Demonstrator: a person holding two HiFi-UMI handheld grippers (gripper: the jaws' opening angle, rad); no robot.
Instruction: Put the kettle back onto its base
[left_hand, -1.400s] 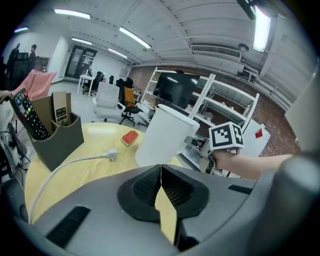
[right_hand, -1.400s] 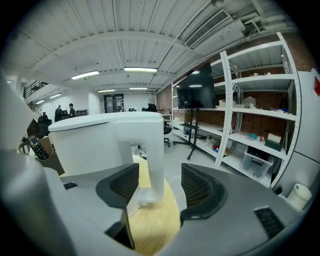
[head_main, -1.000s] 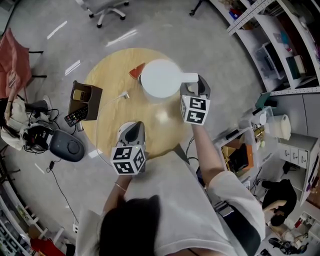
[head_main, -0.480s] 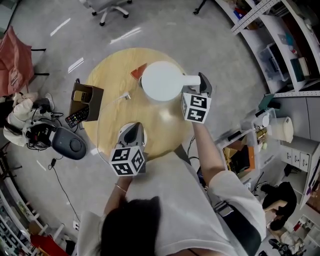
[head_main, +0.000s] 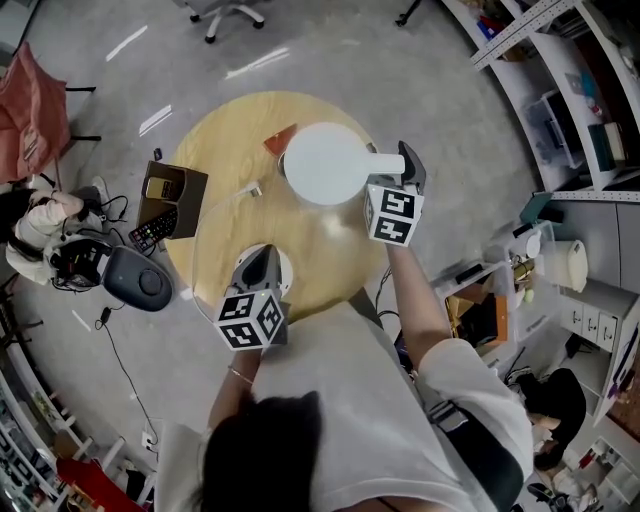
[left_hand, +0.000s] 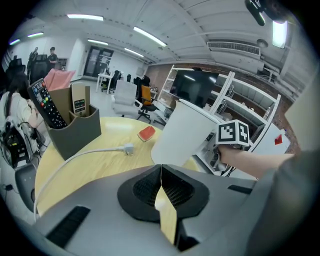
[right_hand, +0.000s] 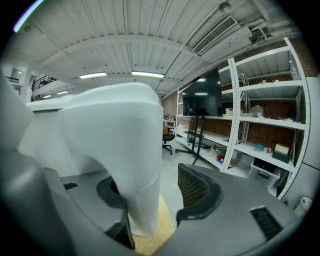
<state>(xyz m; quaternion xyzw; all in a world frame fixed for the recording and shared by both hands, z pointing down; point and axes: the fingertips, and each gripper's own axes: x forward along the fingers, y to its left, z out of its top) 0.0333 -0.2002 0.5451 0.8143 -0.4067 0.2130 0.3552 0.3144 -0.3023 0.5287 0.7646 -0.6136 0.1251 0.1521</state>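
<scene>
Right gripper view: right claw (right_hand: 155, 200) straddles the handle of the plain, smooth white kettle (right_hand: 110, 140), jaws released, one pad clear of it. Kettle sits mid-tabletop (head_main: 220, 140). Left claw (left_hand: 161, 172) clenched, empty, above the base (head_main: 286, 268).

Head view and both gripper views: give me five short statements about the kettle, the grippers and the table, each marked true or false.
1. The handle of the kettle stands between the fingers of the right gripper. True.
2. The fingers of the left gripper are wide apart. False: they are together, with nothing between them.
3. A small red thing lies on the table. True.
4. The remote control lies flat on the table. False: it stands upright in the dark holder.
5. The kettle is black. False: it is white.
</scene>
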